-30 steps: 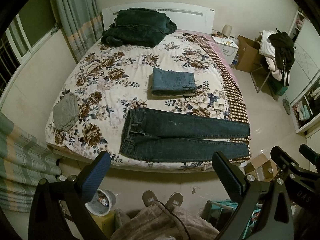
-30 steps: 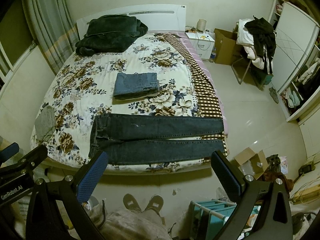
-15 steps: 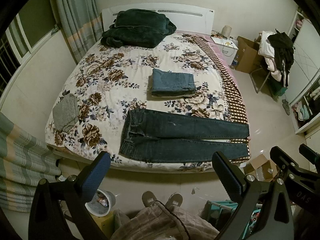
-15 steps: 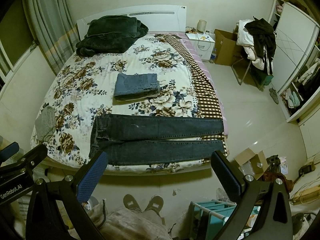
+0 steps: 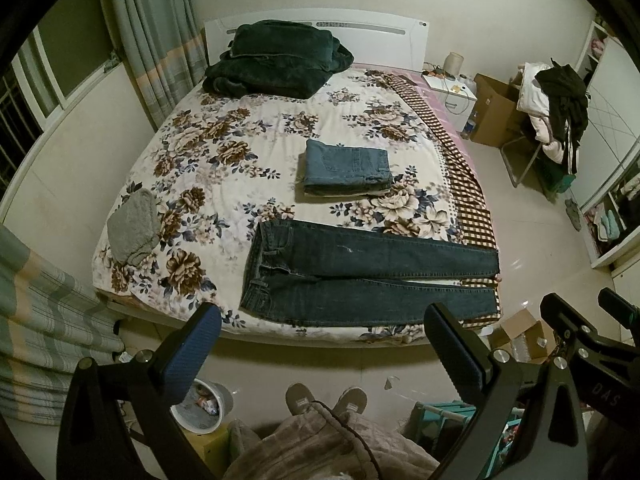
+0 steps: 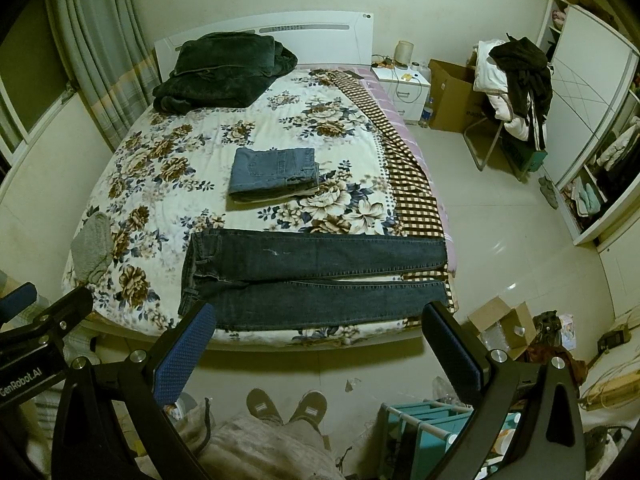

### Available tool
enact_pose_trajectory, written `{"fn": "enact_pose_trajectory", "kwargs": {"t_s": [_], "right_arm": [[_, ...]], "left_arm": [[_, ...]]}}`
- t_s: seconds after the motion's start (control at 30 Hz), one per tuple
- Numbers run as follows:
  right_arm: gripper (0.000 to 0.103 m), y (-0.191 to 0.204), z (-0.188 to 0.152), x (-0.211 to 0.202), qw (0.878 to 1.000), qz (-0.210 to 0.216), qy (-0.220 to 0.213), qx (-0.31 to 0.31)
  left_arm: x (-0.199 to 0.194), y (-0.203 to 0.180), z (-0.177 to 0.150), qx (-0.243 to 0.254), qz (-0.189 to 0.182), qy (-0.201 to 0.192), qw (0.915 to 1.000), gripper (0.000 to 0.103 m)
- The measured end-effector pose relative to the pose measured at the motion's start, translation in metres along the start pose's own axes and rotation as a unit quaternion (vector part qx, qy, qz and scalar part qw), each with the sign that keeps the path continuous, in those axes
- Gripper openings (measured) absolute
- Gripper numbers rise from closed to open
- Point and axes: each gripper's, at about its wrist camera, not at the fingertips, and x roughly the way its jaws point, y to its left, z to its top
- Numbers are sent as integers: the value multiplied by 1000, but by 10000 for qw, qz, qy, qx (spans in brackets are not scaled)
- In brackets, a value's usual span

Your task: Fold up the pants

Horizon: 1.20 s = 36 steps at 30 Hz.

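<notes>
Item: dark blue denim pants (image 5: 360, 276), lying flat across the near edge of the floral-quilted bed (image 5: 240, 184), cuffs overhanging. Left gripper (image 5: 320, 344) and right gripper (image 6: 316, 340) hovering short, jaws wide, holding nothing. Risk: cuffs sliding floorward if tugged unevenly.

My left gripper (image 5: 320, 332) has black angular arms with silver screw heads at the joints; one finger wears a blue dimpled pad (image 5: 192, 356), the other looks dark. My right gripper (image 6: 316, 332) is built the same, blue textured pad (image 6: 184, 356) included. White "GenRobot.AI" lettering marks the black body beside it. Below both I see beige quilted trousers (image 5: 320, 444) with a dark cord, and grey shoes (image 6: 286, 404).
</notes>
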Motion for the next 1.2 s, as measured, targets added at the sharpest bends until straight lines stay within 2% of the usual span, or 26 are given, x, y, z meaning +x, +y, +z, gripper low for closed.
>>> {"fn": "enact_pose_trajectory", "kwargs": {"t_s": [0.27,0.6,0.67,0.77,1.03,1.13,1.2], "right_arm": [[103,0,3,-3,10000,1,9,0],[103,2,-15,8,9999,-3,69,78],[103,21,-7,7,9999,-26,87,111],[103,22,-5,15,9996,-117,79,244],[103,4,29,96,9924,-727,69,989],[103,-14,51,146,9887,-860,277,1199],[103,-27,64,186,9862,-831,529,1332]], "left_arm": [[0,0,1,10,9,-4,10000,103],[-4,-2,4,17,7,-2,10000,103],[-4,-2,5,31,80,-92,9999,103],[9,-2,8,3,208,-166,9996,103],[105,30,55,-266,618,-225,9975,103],[153,37,75,-494,818,3,9954,103],[193,43,88,-711,938,330,9925,103]]}}
